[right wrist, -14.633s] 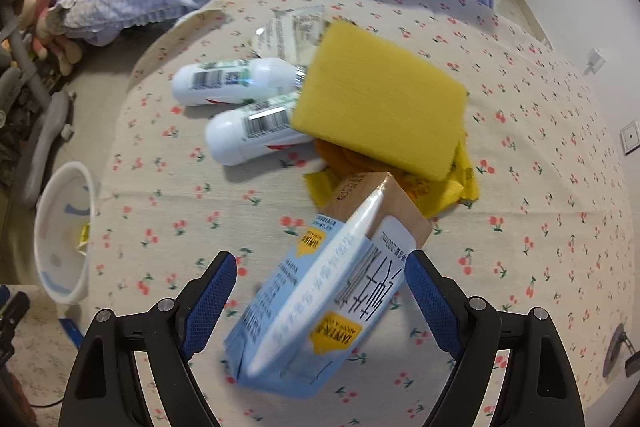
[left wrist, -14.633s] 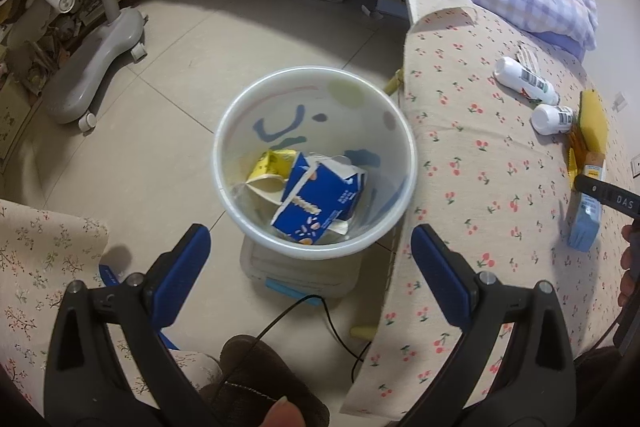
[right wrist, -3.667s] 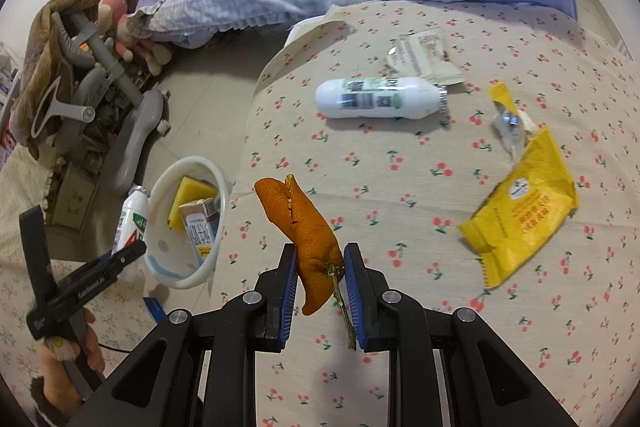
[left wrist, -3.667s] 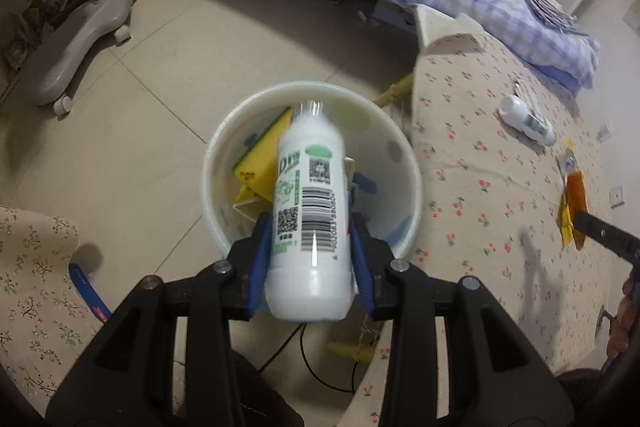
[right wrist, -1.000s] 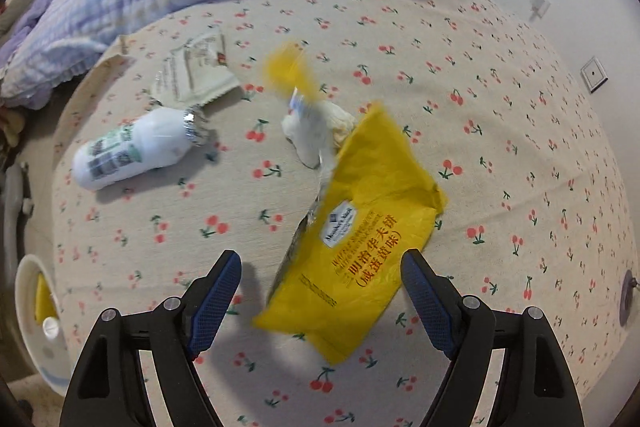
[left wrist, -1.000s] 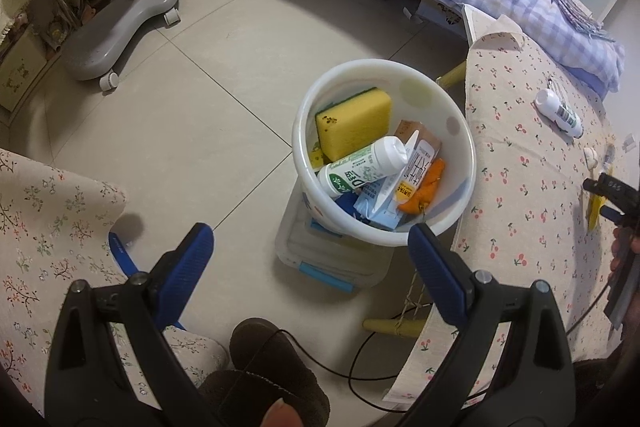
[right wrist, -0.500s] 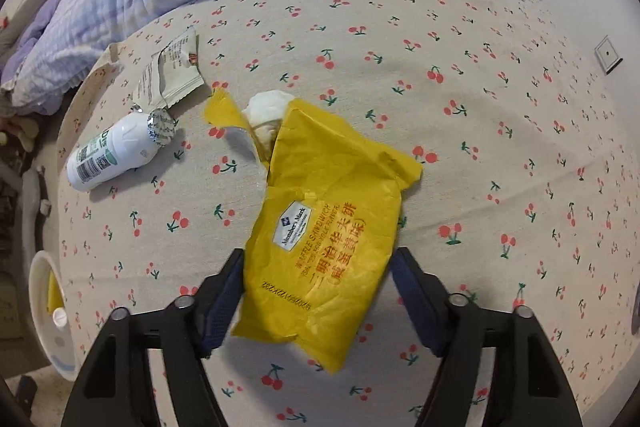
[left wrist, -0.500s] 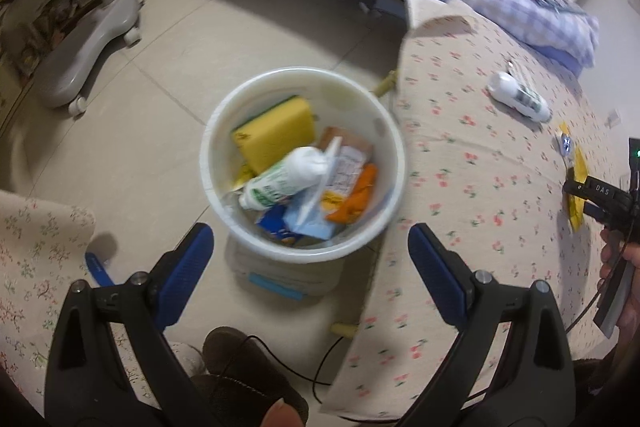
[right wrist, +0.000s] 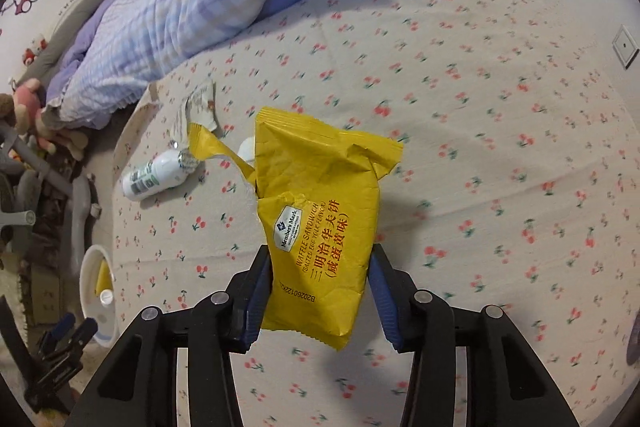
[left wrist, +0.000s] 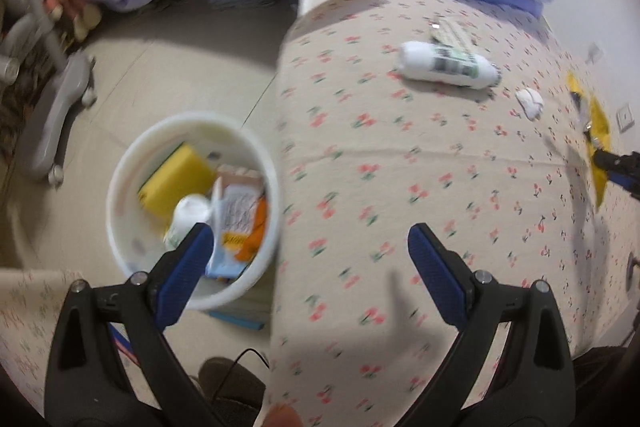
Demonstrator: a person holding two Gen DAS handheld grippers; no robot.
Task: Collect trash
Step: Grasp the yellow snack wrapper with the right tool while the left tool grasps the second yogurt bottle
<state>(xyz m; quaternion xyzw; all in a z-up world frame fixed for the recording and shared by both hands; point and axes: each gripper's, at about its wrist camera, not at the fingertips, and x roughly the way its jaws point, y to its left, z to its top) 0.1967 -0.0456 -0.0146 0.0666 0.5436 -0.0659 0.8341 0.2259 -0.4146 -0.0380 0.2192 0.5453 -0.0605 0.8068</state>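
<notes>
Yellow wrapper rides clamped in the right gripper above open cherry-print tablecloth; the left gripper gapes empty at the table edge (bin apparently crowded); a bottle lies beyond.

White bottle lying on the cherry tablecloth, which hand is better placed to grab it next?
Probably the left. The left gripper is open and empty, above the table edge. The right gripper has just been closing on the yellow wrapper, so it can't take the white bottle.

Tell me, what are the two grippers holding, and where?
The right gripper, its fingers just closing in, holds the yellow wrapper by its lower end. The left gripper is open and holds nothing.
</notes>
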